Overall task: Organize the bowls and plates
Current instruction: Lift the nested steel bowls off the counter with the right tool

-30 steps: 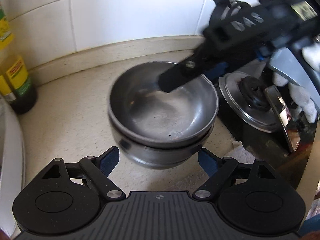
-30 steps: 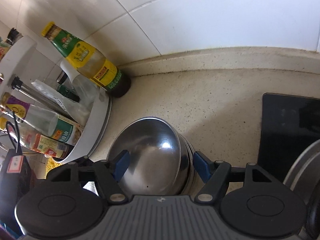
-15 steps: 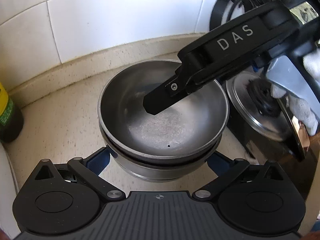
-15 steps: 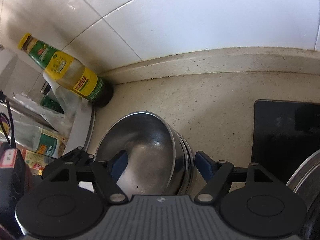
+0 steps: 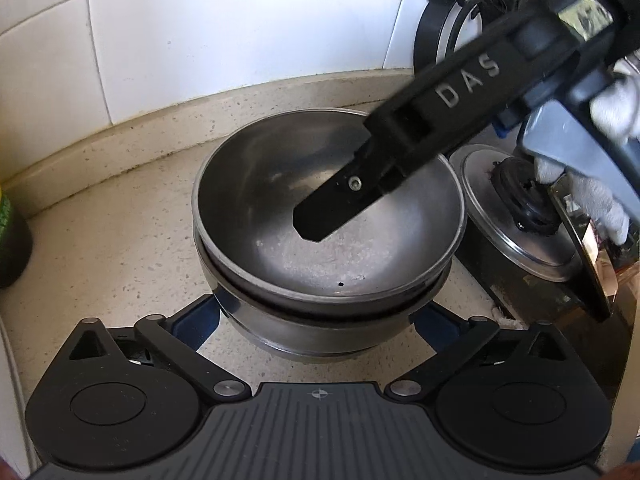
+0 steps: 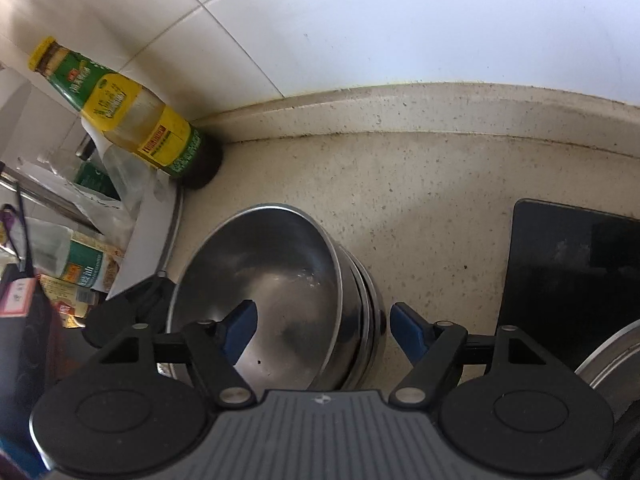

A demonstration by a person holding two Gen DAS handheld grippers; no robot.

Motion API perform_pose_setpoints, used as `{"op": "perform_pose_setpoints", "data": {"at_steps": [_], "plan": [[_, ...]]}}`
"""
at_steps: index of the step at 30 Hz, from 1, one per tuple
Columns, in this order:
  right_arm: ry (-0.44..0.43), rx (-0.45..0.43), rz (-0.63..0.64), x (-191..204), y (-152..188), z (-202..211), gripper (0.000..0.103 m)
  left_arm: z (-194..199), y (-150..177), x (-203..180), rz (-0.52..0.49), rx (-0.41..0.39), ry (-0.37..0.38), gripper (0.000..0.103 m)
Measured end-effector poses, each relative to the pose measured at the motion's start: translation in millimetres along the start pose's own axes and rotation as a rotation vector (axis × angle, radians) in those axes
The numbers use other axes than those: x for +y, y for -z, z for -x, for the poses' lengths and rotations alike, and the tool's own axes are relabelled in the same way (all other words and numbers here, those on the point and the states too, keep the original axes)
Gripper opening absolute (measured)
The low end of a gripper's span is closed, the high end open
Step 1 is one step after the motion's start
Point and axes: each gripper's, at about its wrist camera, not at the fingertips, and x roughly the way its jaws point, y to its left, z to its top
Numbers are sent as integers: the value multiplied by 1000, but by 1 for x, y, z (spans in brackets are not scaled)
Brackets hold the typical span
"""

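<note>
A stack of nested steel bowls [image 5: 328,256] rests on the speckled counter [image 5: 120,248] near the tiled wall. My left gripper [image 5: 314,316] is open, its blue pads low on either side of the bottom bowl [image 5: 320,332] and partly hidden behind it. My right gripper [image 6: 324,332] is open and straddles the right wall of the bowl stack [image 6: 280,264]: one blue pad hangs inside the top bowl, the other stands just outside the rims. Neither pad presses. In the left wrist view my right gripper's black finger [image 5: 340,208] reaches into the top bowl.
A yellow-labelled oil bottle [image 6: 132,120] stands in the corner by a white rack [image 6: 152,232] of bottles. A black stove top [image 6: 572,264] lies to the right, with a steel pot lid [image 5: 520,232] on it. A white-gloved hand [image 5: 600,200] holds the right gripper.
My left gripper came closer and its fingers spread wider around the bottom bowl. The right finger sank deeper into the top bowl. The oil bottle slid almost out of the left wrist view.
</note>
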Motion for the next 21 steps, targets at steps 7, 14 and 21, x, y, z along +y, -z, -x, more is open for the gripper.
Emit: {"op": "perform_pose_setpoints", "data": {"at_steps": [7, 14, 21], "plan": [[8, -34, -17, -3, 0, 10, 78, -2, 4, 1, 9, -18, 3, 103], [-11, -158, -3, 1, -8, 82, 78, 7, 4, -4, 20, -19, -7, 101], [76, -60, 35, 12, -17, 66, 88, 1, -1, -1, 15, -28, -3, 102]]}}
